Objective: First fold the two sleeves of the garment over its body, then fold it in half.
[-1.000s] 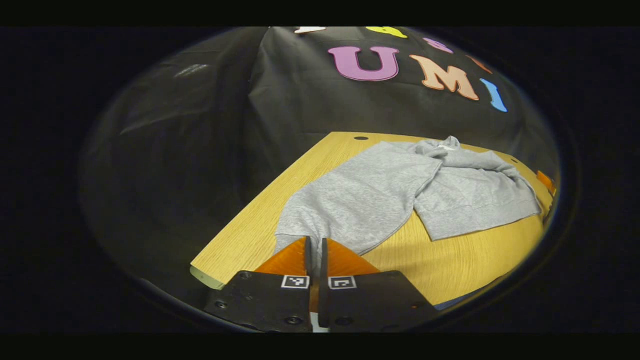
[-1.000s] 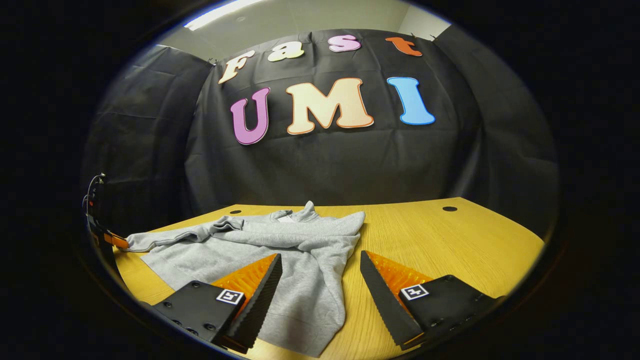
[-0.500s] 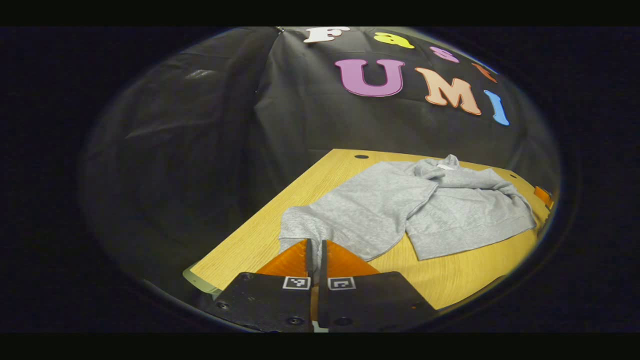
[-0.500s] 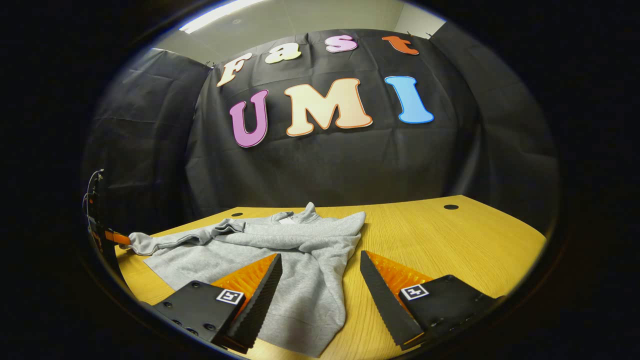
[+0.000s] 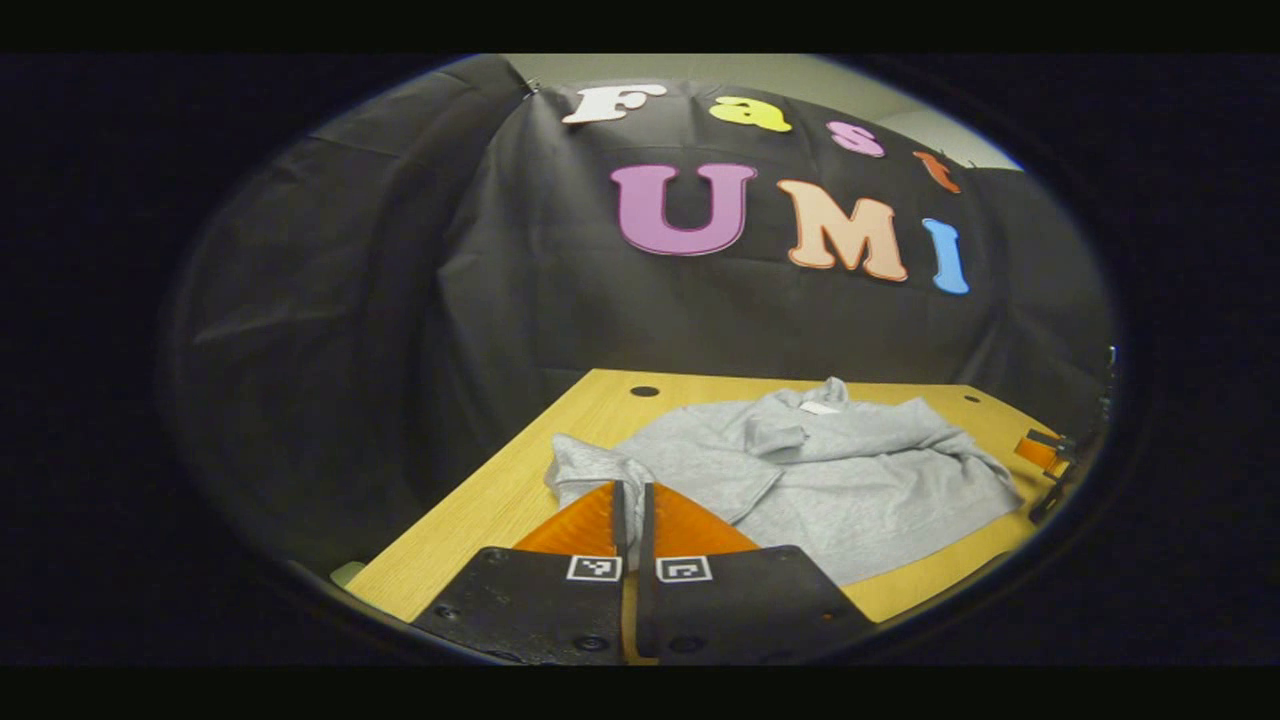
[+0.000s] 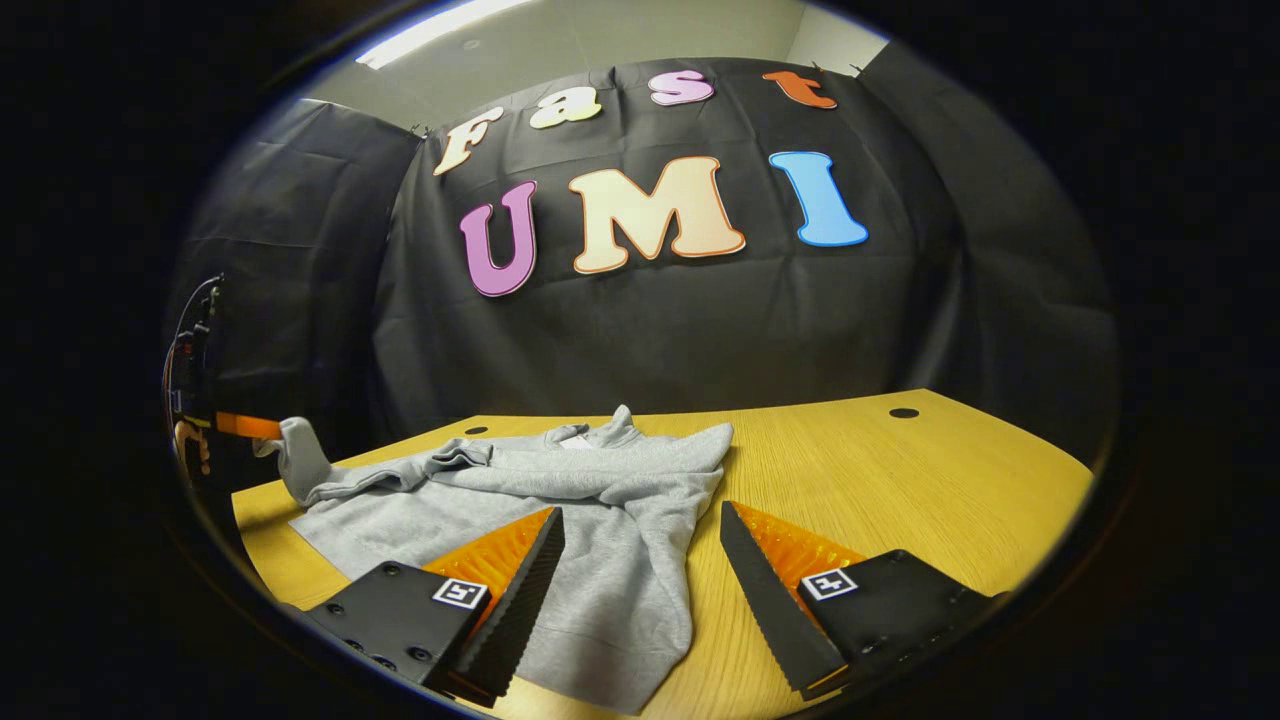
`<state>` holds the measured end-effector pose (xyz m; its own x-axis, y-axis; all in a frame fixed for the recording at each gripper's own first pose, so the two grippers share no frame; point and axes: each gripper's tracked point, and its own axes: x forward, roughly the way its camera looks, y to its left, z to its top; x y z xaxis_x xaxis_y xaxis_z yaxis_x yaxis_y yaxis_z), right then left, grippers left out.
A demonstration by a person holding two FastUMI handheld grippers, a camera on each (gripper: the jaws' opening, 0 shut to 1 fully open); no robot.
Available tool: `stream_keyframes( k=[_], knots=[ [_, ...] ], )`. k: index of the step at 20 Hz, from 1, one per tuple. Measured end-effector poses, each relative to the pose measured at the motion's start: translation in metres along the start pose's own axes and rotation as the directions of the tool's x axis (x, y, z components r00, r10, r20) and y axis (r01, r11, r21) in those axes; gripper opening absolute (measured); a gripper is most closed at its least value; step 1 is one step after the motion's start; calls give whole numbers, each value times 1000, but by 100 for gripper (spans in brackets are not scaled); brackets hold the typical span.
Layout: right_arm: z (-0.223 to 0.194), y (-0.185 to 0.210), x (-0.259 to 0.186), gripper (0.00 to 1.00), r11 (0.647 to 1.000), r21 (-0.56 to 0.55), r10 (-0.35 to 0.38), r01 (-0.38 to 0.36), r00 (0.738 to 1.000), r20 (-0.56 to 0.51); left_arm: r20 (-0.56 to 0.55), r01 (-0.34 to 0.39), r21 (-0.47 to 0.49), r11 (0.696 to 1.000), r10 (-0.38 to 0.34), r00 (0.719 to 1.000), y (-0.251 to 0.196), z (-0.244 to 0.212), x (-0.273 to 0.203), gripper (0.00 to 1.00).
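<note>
A grey sweatshirt (image 5: pixel 850 490) lies on the wooden table (image 5: pixel 500 520), collar toward the wall. In the left gripper view my left gripper (image 5: pixel 630 490) is shut on the cuff of one sleeve (image 5: pixel 590 465), which is lifted off the table. The right gripper view shows the same sweatshirt (image 6: pixel 560 500) with that sleeve (image 6: pixel 300 460) pulled up at the far left, held by the left gripper (image 6: pixel 245 427). The other sleeve (image 6: pixel 640 590) lies folded over the body, running toward me. My right gripper (image 6: pixel 640 530) hangs open above that folded sleeve, holding nothing.
The table (image 6: pixel 920 480) is bare wood to the right of the garment, with small round holes (image 6: pixel 903 413) near its back edge. Black cloth walls close the booth behind and on both sides. The table's left edge (image 5: pixel 420 550) is near the left gripper.
The left gripper has risen with the sleeve cuff in it, lifting the sleeve off the table and bunching it toward the body. The right gripper has stayed still and open.
</note>
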<state>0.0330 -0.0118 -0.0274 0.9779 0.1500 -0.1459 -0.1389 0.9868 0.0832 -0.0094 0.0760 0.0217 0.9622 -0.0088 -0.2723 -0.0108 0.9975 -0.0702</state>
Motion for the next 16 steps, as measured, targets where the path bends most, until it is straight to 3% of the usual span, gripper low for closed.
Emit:
stream_keyframes(
  k=[9,16],
  knots=[
    [3,-3,-1,98,1000,25,2,-3,1000,20,50,225,42,973,-227,973,-118,51,73,0],
    [5,-1,0,98,1000,21,7,-7,1000,29,12,420,89,903,-423,906,-236,67,121,0]
  ],
)
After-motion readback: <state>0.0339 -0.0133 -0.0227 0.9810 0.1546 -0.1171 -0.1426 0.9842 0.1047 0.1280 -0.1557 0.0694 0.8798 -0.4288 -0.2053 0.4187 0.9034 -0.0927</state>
